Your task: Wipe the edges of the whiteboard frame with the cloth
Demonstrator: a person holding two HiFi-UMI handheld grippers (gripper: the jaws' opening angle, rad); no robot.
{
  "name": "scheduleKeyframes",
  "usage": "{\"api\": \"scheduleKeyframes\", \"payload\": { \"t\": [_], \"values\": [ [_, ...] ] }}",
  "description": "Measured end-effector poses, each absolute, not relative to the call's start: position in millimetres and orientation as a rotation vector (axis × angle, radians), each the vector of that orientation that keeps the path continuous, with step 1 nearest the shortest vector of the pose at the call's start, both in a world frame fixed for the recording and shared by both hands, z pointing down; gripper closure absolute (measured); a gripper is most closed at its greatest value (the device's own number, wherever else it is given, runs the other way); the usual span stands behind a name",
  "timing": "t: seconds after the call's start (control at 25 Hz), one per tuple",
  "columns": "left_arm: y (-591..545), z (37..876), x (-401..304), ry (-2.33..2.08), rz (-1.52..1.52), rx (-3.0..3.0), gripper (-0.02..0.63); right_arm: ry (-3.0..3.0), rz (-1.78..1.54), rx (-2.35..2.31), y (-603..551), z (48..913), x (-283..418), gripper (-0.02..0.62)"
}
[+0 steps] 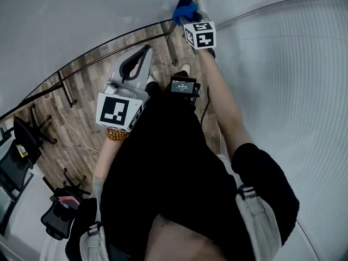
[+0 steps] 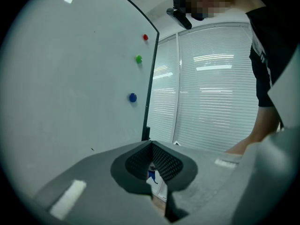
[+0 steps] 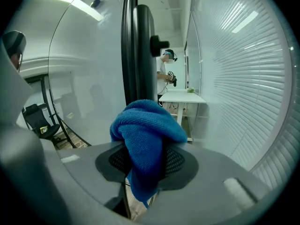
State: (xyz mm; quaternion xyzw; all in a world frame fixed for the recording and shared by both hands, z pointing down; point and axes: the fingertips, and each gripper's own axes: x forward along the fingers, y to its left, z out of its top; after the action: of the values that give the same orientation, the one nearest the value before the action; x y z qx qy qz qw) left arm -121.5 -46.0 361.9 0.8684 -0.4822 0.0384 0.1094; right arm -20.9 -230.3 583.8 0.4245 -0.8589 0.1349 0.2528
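The right gripper [image 3: 145,163], fingers clenched on a bunched blue cloth [image 3: 147,128], holds it up at the black frame [image 3: 137,46] at 12 o'clock, likely to rub that edge. The left gripper [image 2: 152,165], fingers closed on nothing, waits aside, facing the board [image 2: 70,88].

head: steeply down | left: facing whiteboard [image 2: 70,93] | right: close on its frame [image 3: 129,50]

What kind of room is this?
Probably an office or meeting room: there is a big whiteboard with coloured magnets, black office chairs on a wooden floor, and long white blinds.
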Motion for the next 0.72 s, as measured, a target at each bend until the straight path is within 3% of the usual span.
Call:
{"api": "scheduleKeyframes", "payload": {
  "t": [0.72],
  "values": [
    [-44, 374, -142, -1.488, 0.121, 2.483, 0.606, -2.105, 0.213, 1.063, -236, 648, -25, 0.425]
  ]
}}
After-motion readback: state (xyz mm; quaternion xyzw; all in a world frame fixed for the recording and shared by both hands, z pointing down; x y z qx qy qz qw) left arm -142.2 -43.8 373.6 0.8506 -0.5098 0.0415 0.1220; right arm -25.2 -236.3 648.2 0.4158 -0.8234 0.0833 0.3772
